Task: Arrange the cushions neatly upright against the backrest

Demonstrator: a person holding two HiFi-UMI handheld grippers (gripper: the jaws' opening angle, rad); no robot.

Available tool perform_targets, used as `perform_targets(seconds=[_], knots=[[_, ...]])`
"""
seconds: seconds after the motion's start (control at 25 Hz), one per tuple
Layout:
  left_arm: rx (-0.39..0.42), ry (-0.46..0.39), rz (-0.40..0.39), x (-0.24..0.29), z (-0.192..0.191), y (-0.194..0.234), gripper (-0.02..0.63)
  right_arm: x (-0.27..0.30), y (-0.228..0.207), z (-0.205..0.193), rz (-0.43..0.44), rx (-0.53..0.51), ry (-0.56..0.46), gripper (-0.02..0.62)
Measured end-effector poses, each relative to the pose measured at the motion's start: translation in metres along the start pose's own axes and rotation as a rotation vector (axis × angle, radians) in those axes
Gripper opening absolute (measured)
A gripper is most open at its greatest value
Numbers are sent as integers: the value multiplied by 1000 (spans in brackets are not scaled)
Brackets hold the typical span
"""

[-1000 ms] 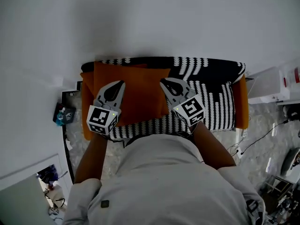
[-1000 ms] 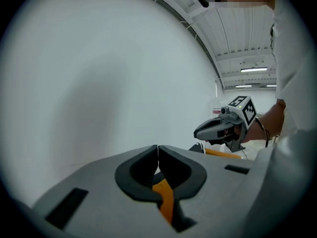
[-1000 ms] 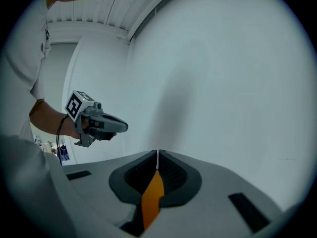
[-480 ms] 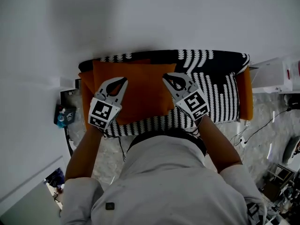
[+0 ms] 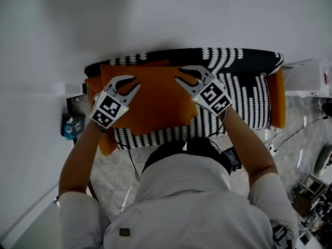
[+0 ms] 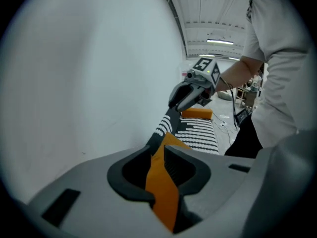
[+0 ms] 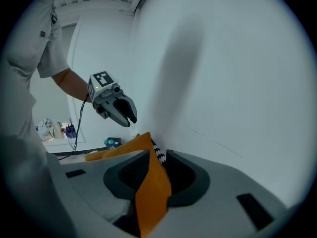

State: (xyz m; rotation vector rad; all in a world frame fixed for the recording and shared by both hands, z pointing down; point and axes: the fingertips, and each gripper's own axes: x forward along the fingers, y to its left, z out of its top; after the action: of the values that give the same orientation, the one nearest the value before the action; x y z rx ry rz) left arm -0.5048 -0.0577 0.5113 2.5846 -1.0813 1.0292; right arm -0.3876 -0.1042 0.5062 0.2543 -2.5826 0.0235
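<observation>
An orange cushion (image 5: 155,105) is stood on the left part of a black-and-white striped sofa (image 5: 244,97), with its top edge laid against the backrest (image 5: 233,56). Its upper corners are seen between the jaws of the left gripper (image 5: 136,83) and the right gripper (image 5: 178,73). Both pairs of jaws have just been opening and are slackened, parted round the fabric

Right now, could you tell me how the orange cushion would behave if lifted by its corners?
Probably floppy: a corner of the orange cushion folds thin between the jaws of the left gripper, which have just been opening. Likely light, being plump fabric. It may slump off the backrest.
</observation>
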Motion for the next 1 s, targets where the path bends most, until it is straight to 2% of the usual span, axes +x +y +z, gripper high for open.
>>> perform_targets(seconds=[0.16,0.32,0.52,0.68,1.0], knots=[[34,99,-104,20,-29,8,174,31,3,-22,102,-68,95,152],[53,227,-196,42,-67,20,235,62,10,-55,220,-112,218,252],[84,354,-298,73,-104,38,302,94,3,-103,317,-140,374,285],[97,465,-373,94,-135,43,328,114,-4,-137,376,-127,468,299],[94,618,-418,125,-184,60,353,147,-11,-176,447,-93,590,313]])
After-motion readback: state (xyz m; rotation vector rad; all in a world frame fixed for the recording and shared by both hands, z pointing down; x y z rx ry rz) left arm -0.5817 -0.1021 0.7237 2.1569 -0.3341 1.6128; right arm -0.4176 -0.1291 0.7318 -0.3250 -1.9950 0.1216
